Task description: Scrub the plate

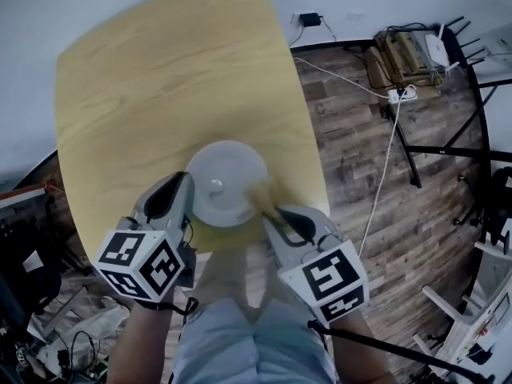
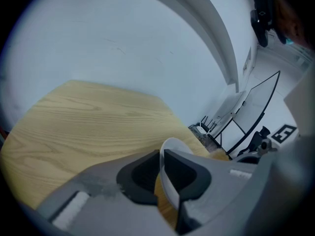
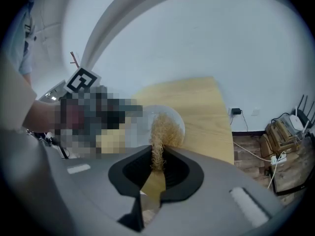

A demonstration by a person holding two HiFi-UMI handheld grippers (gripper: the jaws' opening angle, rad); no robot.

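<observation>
Gripping the white plate (image 1: 226, 184) (image 2: 169, 183) (image 3: 164, 110) by its left rim with the left gripper (image 1: 184, 189) (image 2: 161, 154), with both jaws closed tight on the thin rim, one on each face of it. Holding this plate close to the near edge of the light wooden table (image 1: 160, 78), about in the middle of that edge; not possible to tell whether touching the tabletop or just above it. Pinching a tan fibrous scrubber (image 1: 262, 192) (image 3: 160, 136) with the right gripper (image 1: 270, 210) (image 3: 157, 154), with the jaws almost together and squeezing the bundle between them. Laying the free end of the scrubber against the right part of the plate, at its rim. Standing just behind the near edge, with the legs (image 1: 248, 326) showing below both grippers. Beyond the right edge of the table, showing dark wooden floor (image 1: 360, 150) with a white cable (image 1: 388, 158) running across it.
</observation>
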